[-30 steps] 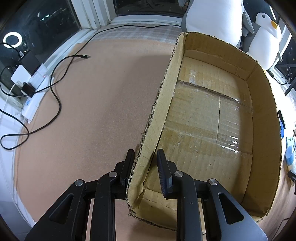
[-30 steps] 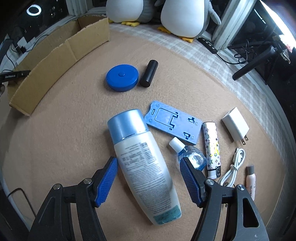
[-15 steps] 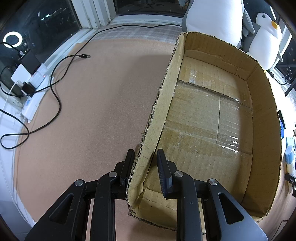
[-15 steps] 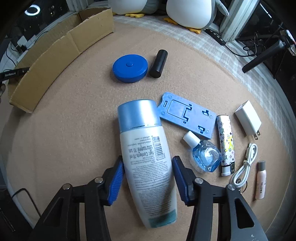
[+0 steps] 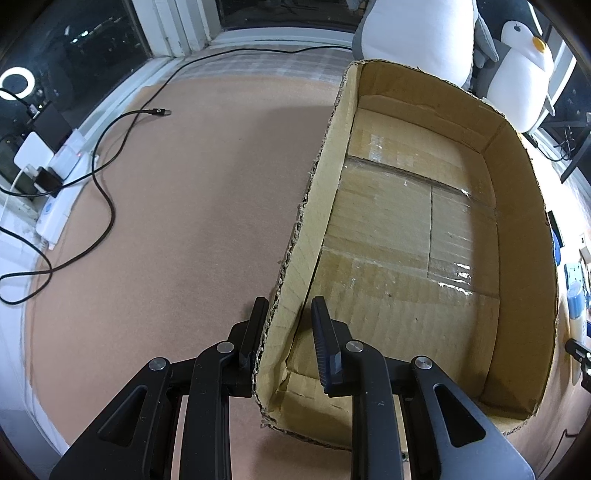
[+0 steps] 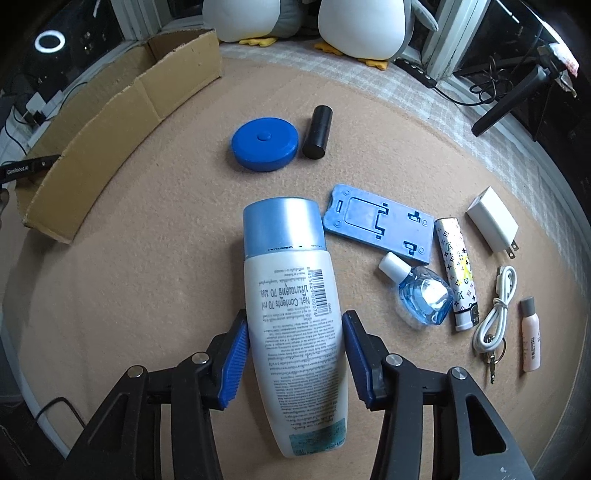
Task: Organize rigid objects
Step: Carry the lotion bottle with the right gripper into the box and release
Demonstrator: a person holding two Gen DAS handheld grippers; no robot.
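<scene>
Since a second ago the right claw has narrowed from a wide straddle onto the lotion bottle, blue pads now against both flanks; the bottle, then slanted, now lies nearly in line with the claw. The left claw has not shifted: clenched on the cardboard box, one finger outside its near-left wall, one inside.

Taking the bottle as landmark, from left to right: the box lies far up-left of it, its floor bare. Up beyond the cap sit one blue round case and one black cylinder, nearly touching. Just right of the cap lies one blue flat stand, touching it. Right of the bottle's body: one small clear blue bottle, one patterned tube, one white charger, one coiled white cable, one small pink bottle, which lies nearest the counter's right edge. Two plush penguins stand at the far edge.

Between bottle and box the tan counter is bare. Left of the box it is open too, except one black cable near its left edge.
</scene>
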